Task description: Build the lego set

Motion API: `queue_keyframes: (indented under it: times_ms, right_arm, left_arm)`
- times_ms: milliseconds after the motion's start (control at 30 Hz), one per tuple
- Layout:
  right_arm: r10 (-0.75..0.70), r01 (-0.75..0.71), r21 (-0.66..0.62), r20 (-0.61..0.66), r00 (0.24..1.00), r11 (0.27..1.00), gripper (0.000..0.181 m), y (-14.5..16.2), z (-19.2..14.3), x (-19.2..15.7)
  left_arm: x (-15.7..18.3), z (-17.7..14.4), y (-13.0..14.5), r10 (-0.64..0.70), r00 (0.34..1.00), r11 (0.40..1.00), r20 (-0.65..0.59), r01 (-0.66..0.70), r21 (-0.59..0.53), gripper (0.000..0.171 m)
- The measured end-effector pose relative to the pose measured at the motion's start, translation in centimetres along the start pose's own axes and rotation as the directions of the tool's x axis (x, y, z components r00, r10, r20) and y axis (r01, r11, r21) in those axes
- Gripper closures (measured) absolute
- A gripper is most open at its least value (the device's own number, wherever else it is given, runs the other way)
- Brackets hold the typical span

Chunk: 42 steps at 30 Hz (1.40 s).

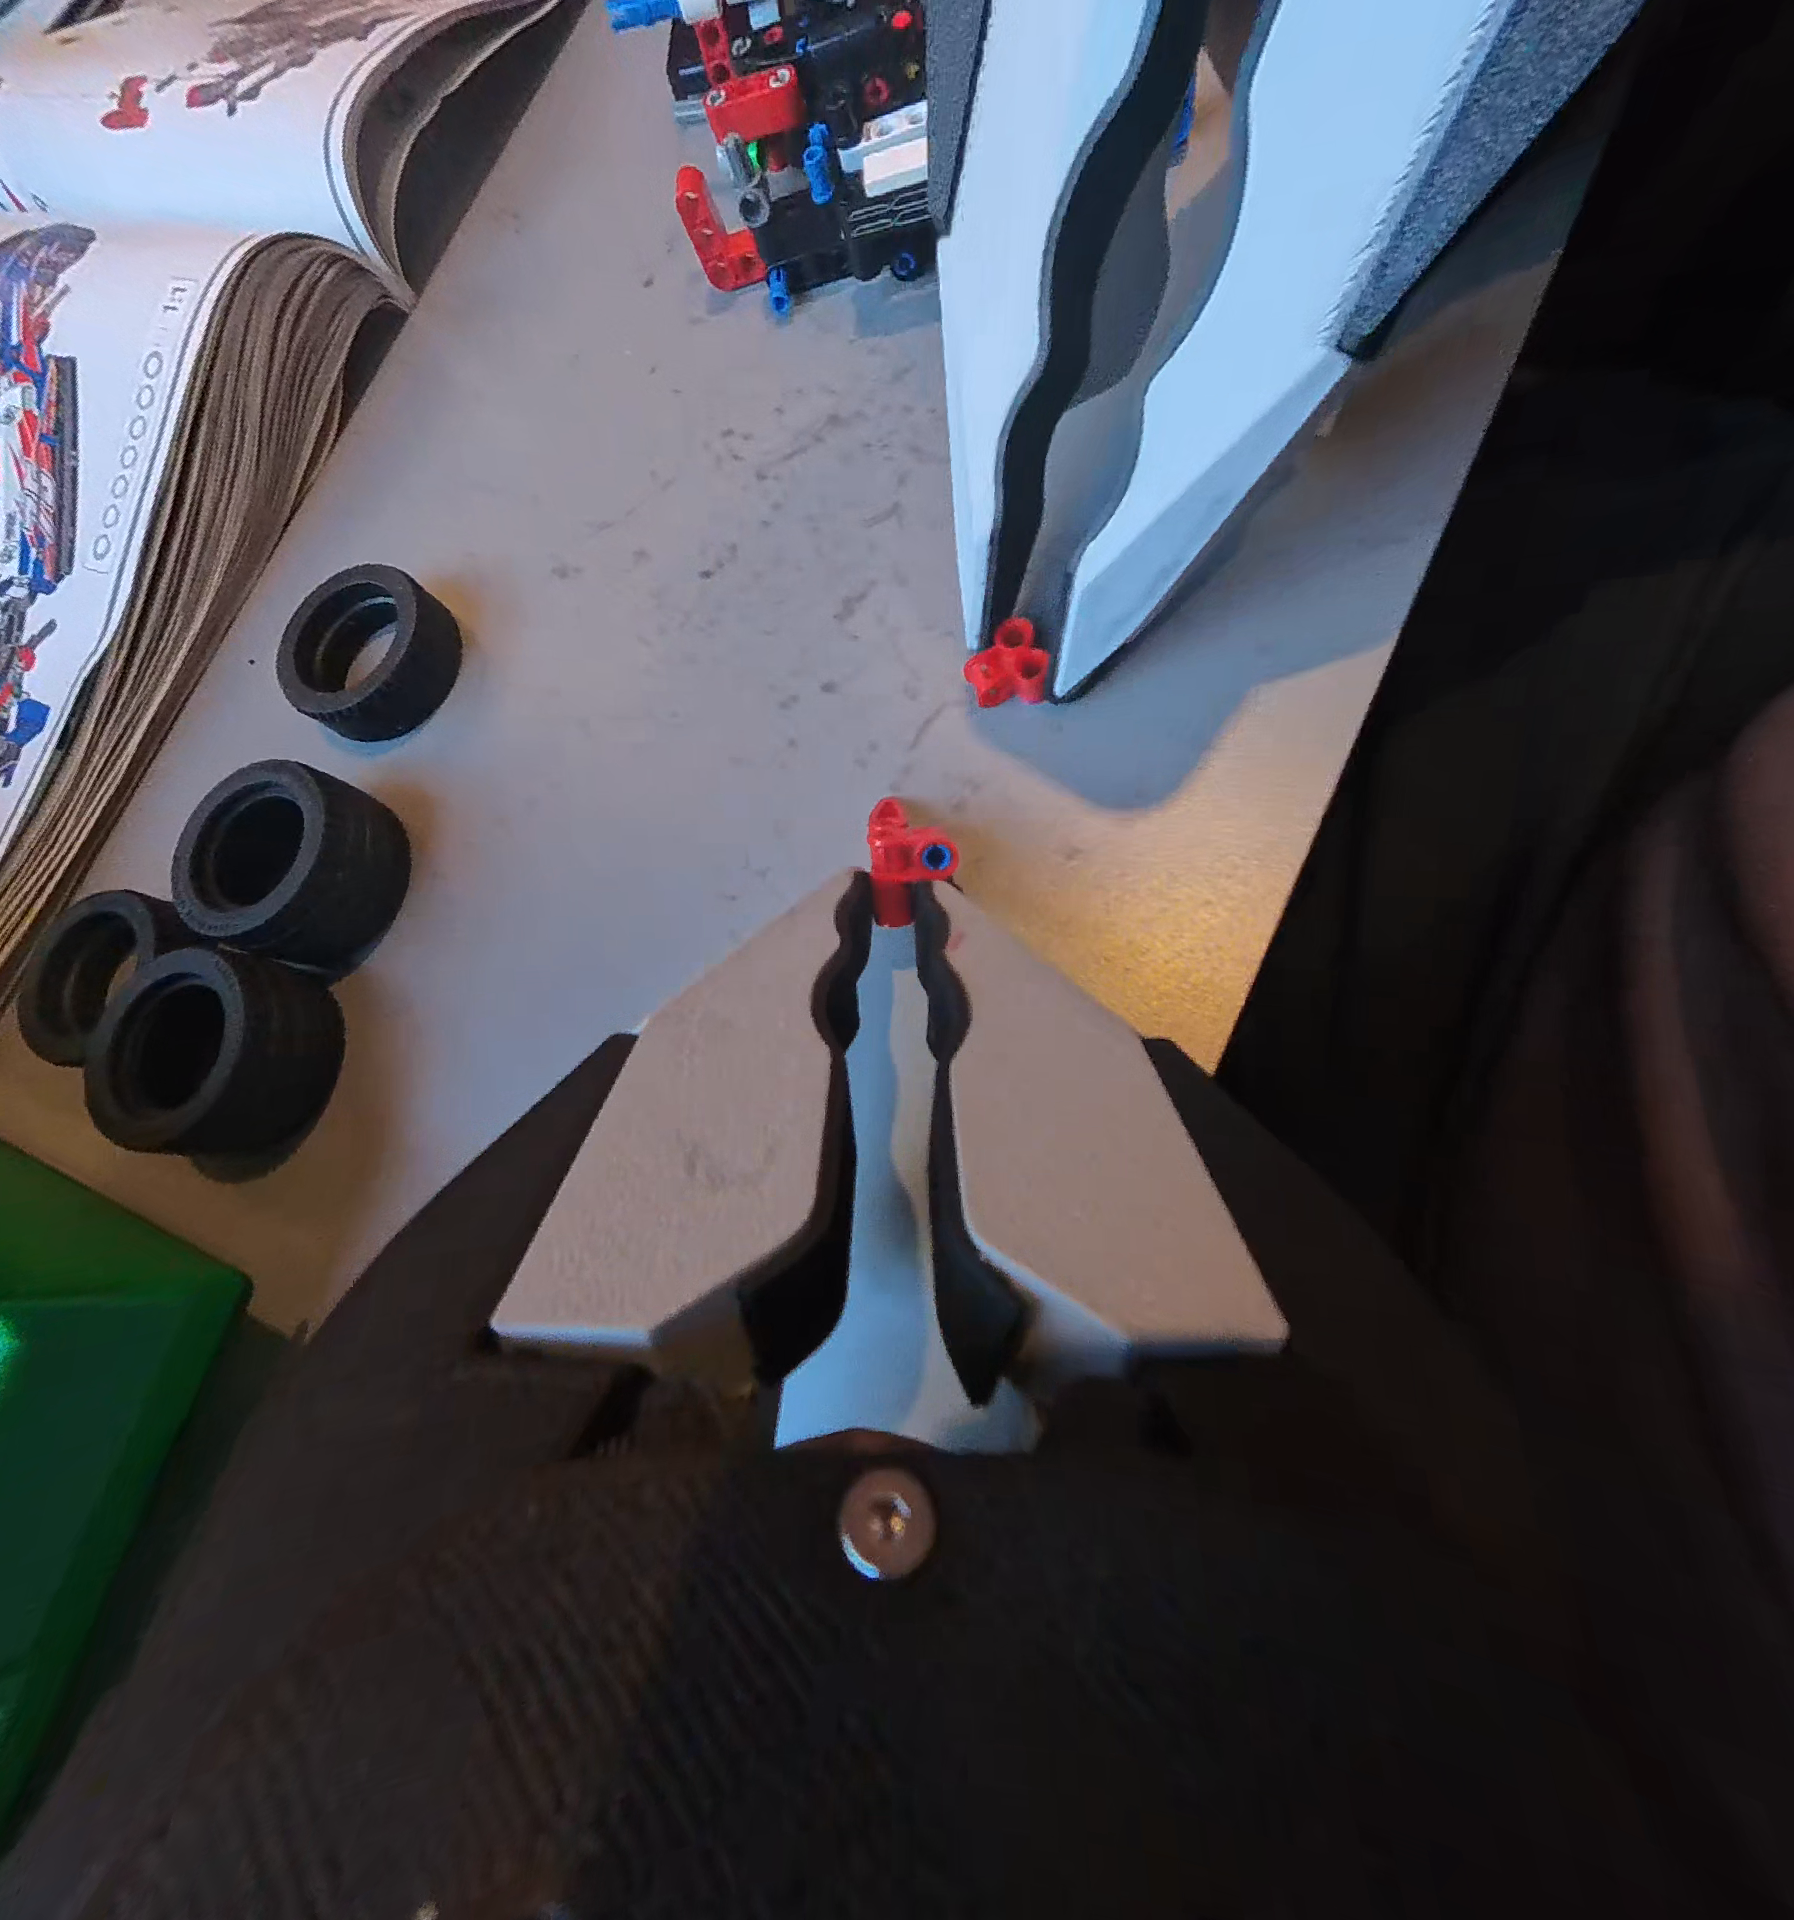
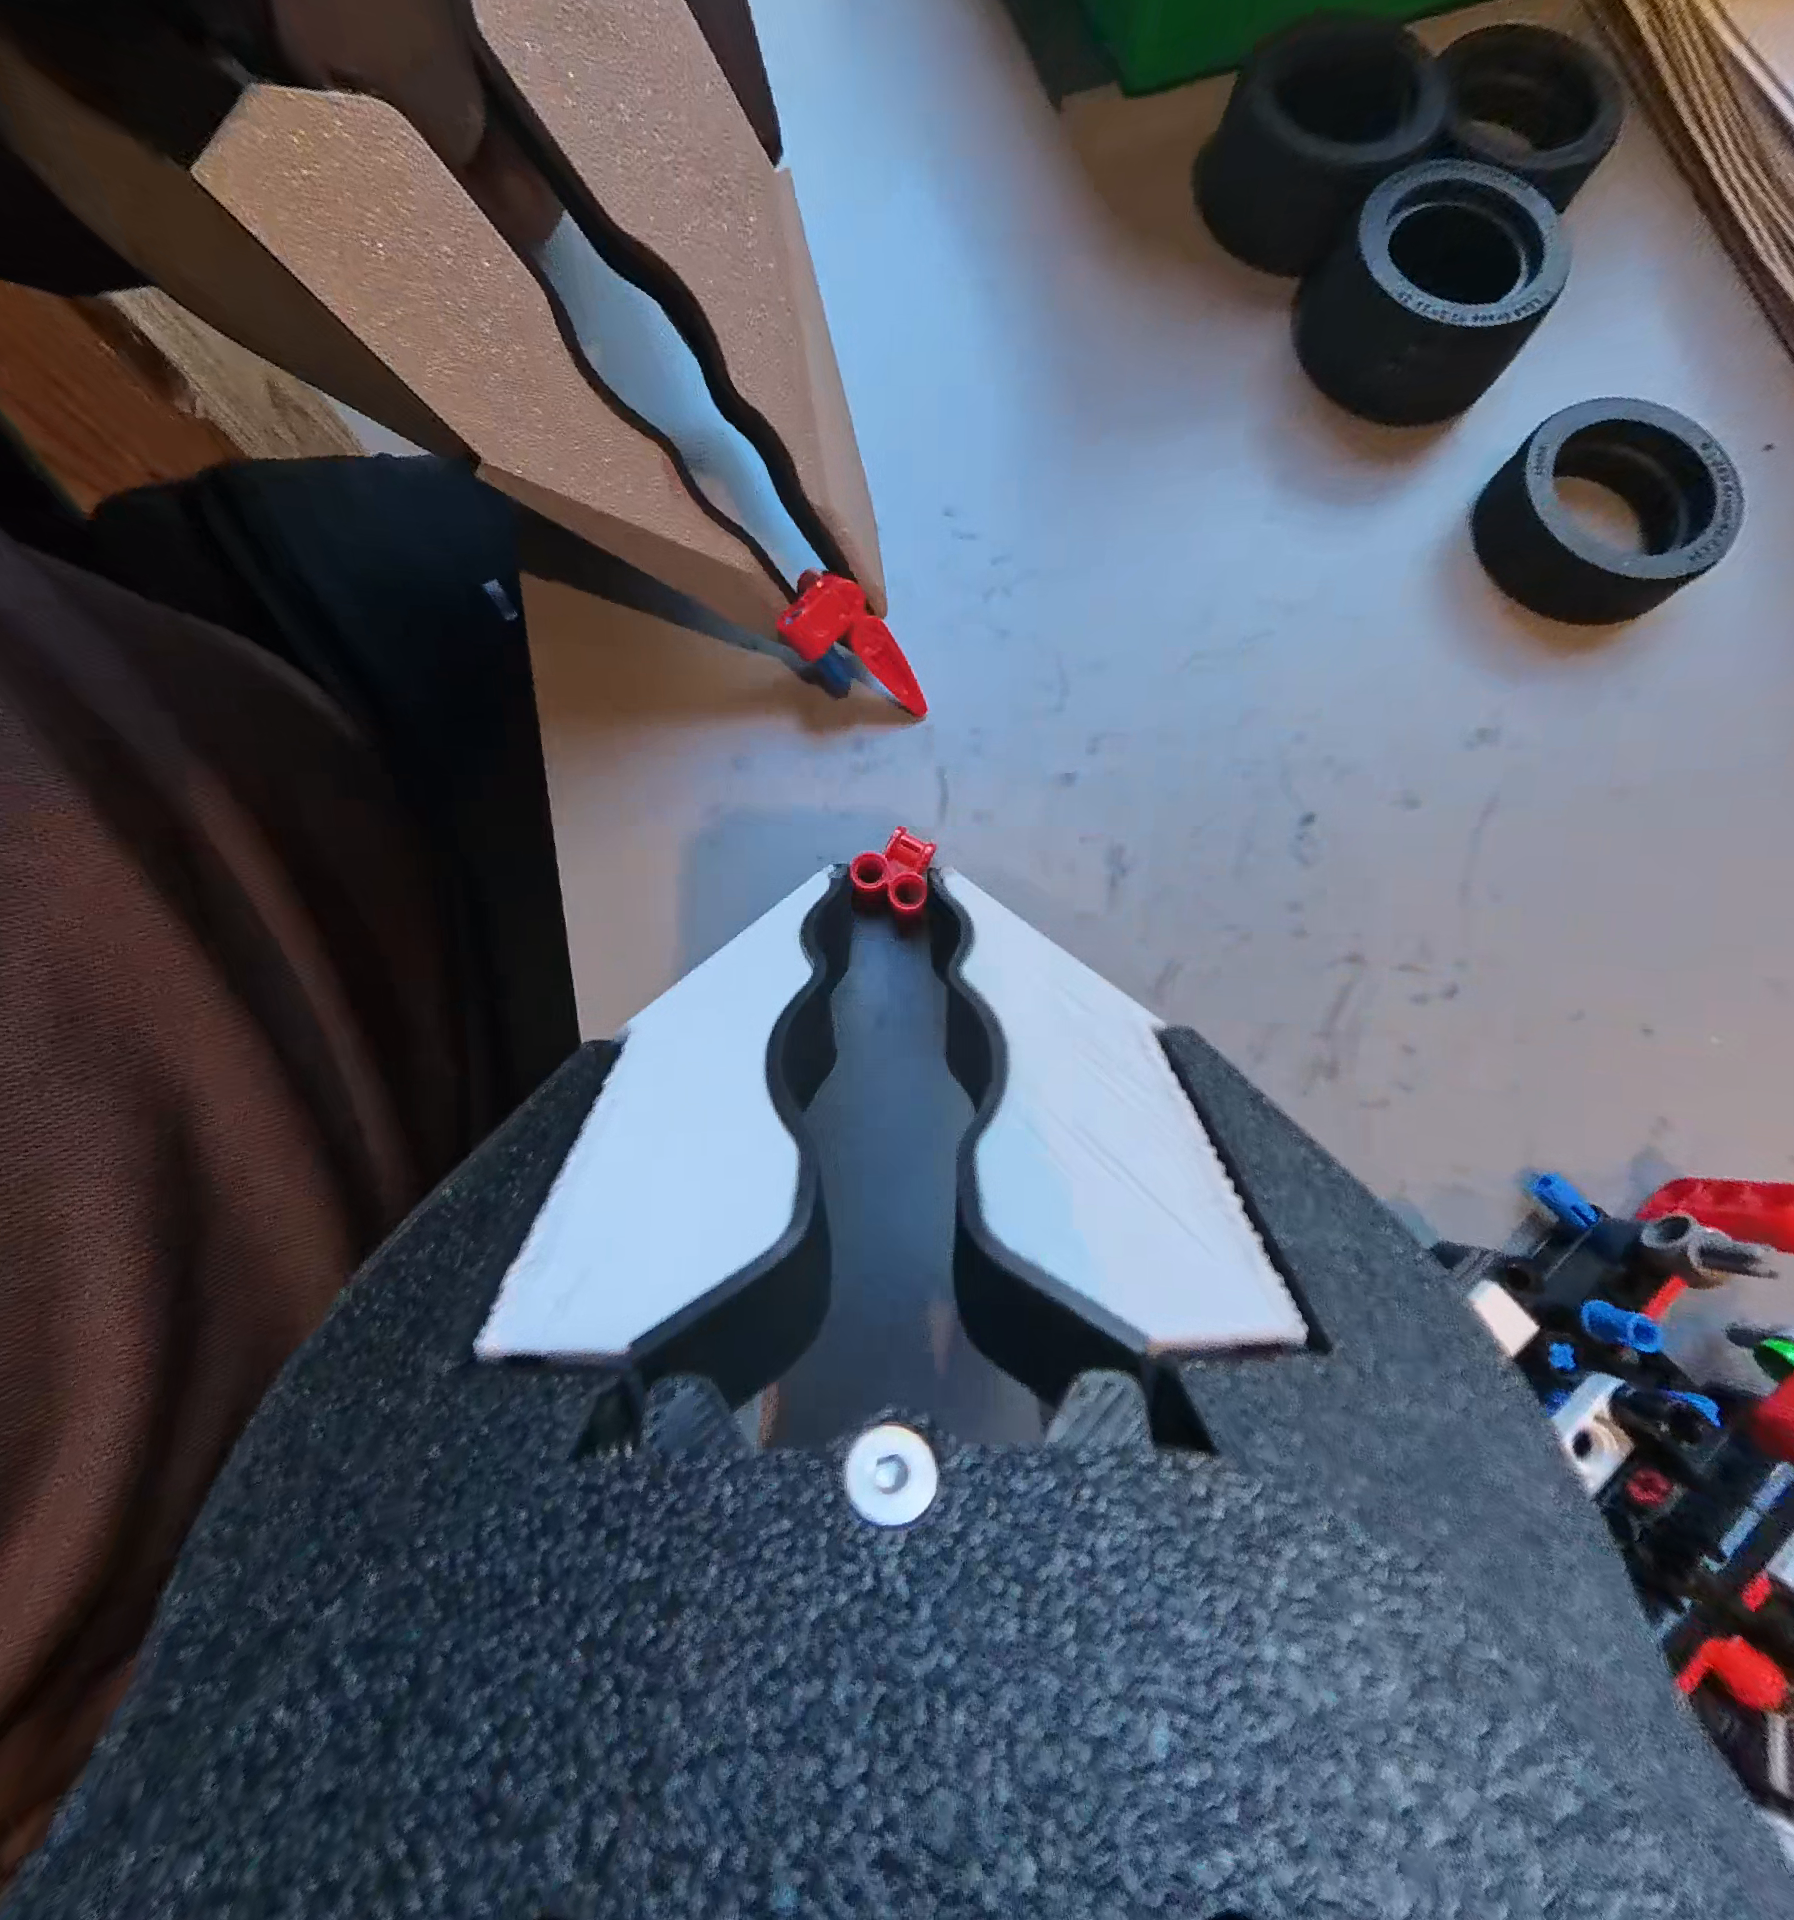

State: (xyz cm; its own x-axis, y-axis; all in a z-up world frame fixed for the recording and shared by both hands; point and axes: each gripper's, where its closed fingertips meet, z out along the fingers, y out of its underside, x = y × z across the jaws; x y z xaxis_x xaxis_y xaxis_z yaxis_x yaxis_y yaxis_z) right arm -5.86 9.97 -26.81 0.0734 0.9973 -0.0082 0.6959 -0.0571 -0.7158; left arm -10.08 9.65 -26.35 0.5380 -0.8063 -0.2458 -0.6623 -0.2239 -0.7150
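Booklet (image 1: 62, 436) page print; tyre (image 2: 1610, 514) sidewall lettering

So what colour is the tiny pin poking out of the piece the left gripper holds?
Blue. The pin sits in the red piece; the left wrist view shows it best.

Scuffed pale table (image 1: 727, 540) carries 4 black tyres (image 1: 295, 862), open instruction book (image 1: 145, 436), half-built model (image 1: 810, 156), green box (image 1: 51, 1382)

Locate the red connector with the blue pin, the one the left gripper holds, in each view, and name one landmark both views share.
Left wrist view: red connector with the blue pin sits just above centre, pinched at the tip of the left gripper.
Right wrist view: upper left of centre, at the tip of the gripper entering from the top left.
Shared landmark: the black tyres on the table.
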Motion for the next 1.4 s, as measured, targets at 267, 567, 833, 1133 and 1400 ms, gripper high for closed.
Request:
queue_keyframes:
  times_ms: [267, 567, 833, 1133, 1400]
  right_arm:
    - [0.171, -0.199, 0.160, 0.173, 0.970, 0.967, 0.167, -3.1, -0.6, -1.8]
    - [0.262, -0.333, 0.268, 0.268, 0.927, 0.904, 0.168, -4.4, -2.3, -1.4]
    - [0.258, -0.348, 0.315, 0.294, 0.921, 0.883, 0.168, -5.0, -2.9, -1.3]
    - [0.280, -0.393, 0.331, 0.339, 0.898, 0.858, 0.168, -5.4, -3.2, -1.3]
    - [0.286, -0.406, 0.337, 0.353, 0.891, 0.850, 0.168, -5.4, -3.3, -1.1]
  left_arm:
    - [0.0, -0.5, -2.1, -0.003, 0.998, 0.993, 0.062, -0.004, 0.119, 0.167]
    - [0.0, -1.5, -3.9, -0.102, 0.995, 0.963, 0.013, 0.096, 0.251, 0.167]
    - [0.0, -2.3, -5.1, -0.191, 0.980, 0.917, -0.059, 0.200, 0.344, 0.167]
    - [-0.1, -2.5, -5.5, -0.236, 0.969, 0.894, -0.075, 0.247, 0.375, 0.167]
    - [-0.2, -2.5, -5.6, -0.237, 0.970, 0.893, -0.059, 0.242, 0.378, 0.167]
